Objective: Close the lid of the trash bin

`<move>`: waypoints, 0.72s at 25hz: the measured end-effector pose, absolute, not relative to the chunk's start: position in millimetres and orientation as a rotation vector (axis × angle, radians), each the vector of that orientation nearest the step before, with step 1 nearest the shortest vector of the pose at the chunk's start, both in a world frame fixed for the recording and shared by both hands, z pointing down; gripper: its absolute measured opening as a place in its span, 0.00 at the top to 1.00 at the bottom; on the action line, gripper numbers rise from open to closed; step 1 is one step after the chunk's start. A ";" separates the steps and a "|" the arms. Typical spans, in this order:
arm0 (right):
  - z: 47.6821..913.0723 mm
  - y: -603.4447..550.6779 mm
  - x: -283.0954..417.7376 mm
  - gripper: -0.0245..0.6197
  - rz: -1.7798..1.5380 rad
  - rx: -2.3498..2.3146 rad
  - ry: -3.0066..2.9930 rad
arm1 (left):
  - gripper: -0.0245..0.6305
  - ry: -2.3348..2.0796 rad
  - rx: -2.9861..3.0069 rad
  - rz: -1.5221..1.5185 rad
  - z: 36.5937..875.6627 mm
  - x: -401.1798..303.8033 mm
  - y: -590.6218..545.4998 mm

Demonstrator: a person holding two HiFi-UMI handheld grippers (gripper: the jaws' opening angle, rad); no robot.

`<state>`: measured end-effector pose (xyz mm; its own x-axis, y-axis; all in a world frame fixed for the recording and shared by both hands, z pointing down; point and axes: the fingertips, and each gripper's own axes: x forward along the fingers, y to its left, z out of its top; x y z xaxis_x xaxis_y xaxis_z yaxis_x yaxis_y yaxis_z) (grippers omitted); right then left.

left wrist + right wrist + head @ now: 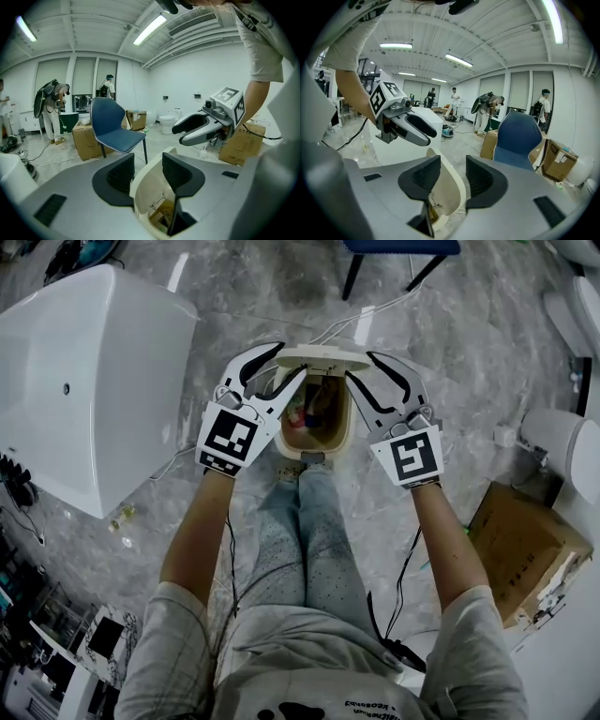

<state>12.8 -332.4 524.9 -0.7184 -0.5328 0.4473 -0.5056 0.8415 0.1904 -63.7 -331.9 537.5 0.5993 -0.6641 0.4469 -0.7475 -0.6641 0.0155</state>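
The trash bin [343, 424] stands open on the floor at the person's feet, its lid [323, 357] upright, with the left gripper [287, 362] and right gripper [361, 366] both wide apart, holding nothing and straddling the lid's side edges, so the approach looks done and the next move is probably to tip the lid down towards the person onto the rim.

The person wears a pale, finely checked shirt [309, 662] with short sleeves [173, 643] and dark print low on the front, over light blue speckled jeans [300, 540]. The left gripper [289, 360] and the right gripper [361, 365] have smooth curved shells, white in the head view, lined on the inside with black. Seen close, the pads [123, 174] are black and finely ribbed, set in grey housings. Each gripper carries a white cube [230, 437] printed with black square markers. A thin black cable [405, 568] trails from the right gripper past the jeans.
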 end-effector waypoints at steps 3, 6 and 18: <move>540.3 -335.1 16.5 0.70 -0.003 0.758 -2.491 | 0.68 -1.164 2.623 0.620 543.3 -65.8 -335.8; 550.7 -340.1 21.0 0.67 0.007 0.747 -2.461 | 0.67 -1.158 2.614 0.638 550.1 -67.4 -339.3; 587.1 -355.0 30.6 0.68 0.064 0.712 -2.362 | 0.67 -1.098 2.591 0.750 583.4 -78.0 -346.0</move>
